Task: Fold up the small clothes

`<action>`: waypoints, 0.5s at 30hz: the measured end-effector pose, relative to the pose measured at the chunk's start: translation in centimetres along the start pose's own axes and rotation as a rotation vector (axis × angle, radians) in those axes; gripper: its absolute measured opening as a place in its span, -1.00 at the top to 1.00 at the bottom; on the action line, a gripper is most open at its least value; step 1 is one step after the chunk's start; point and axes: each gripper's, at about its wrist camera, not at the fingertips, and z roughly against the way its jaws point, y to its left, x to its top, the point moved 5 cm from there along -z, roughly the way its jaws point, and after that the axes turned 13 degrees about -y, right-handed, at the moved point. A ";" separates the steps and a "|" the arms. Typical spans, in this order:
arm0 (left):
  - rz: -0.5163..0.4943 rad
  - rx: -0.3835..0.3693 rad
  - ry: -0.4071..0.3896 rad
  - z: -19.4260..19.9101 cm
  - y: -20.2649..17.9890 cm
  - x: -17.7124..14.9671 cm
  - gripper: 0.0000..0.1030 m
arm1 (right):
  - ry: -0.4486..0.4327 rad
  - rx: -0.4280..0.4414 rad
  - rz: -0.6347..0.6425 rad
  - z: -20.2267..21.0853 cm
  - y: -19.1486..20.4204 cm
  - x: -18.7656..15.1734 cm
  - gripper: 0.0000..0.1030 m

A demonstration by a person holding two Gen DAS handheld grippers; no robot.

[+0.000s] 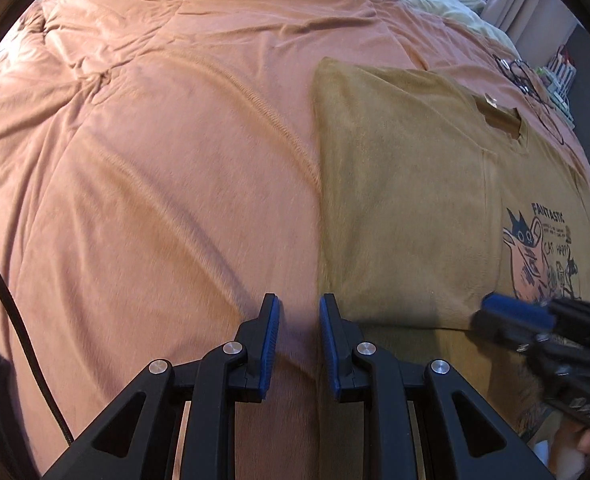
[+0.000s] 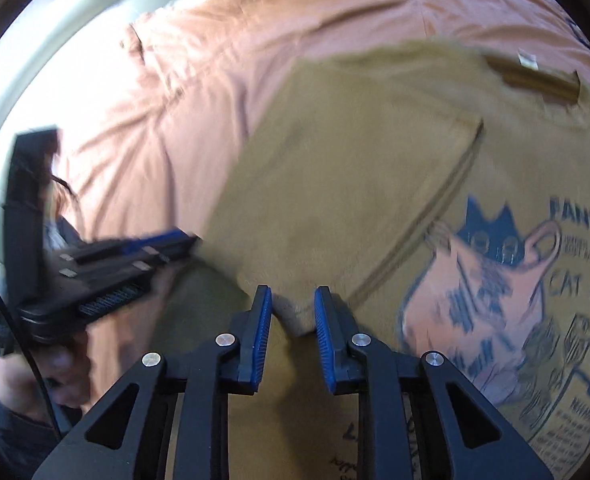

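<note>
T-shirt (image 1: 407,200) lies half-folded on orange bedspread (image 1: 155,160) — both claws parted.

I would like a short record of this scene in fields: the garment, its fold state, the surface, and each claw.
garment: mustard T-shirt with a blue cat print and the words FANTASTIC and CAT HAPPY
fold state: one side already folded over the front, its edge running beside the print; collar at the far end
surface: orange quilt on a bed
left claw: open, empty, above the folded edge of the shirt
right claw: open, a corner of the folded flap between its fingers, not clamped
other: black cable lying on the quilt beyond the collar
</note>
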 end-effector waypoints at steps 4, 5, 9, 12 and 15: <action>0.025 0.004 -0.010 2.1 0.3 -0.9 0.56 | -0.017 -0.024 -0.003 1.7 -0.6 0.2 0.63; 0.026 0.007 -0.015 2.7 0.3 -1.1 0.56 | -0.027 -0.025 -0.008 2.3 -0.8 0.2 0.63; 0.045 0.016 -0.036 5.2 0.1 -2.0 0.56 | -0.058 -0.039 0.004 5.0 -1.5 0.0 0.63; 0.047 0.024 -0.047 7.1 -0.4 -2.7 0.56 | -0.073 -0.045 0.000 7.2 -1.9 -0.3 0.62; 0.043 0.025 -0.063 8.9 -1.1 -3.3 0.52 | -0.089 -0.059 -0.002 9.1 -2.1 -0.8 0.62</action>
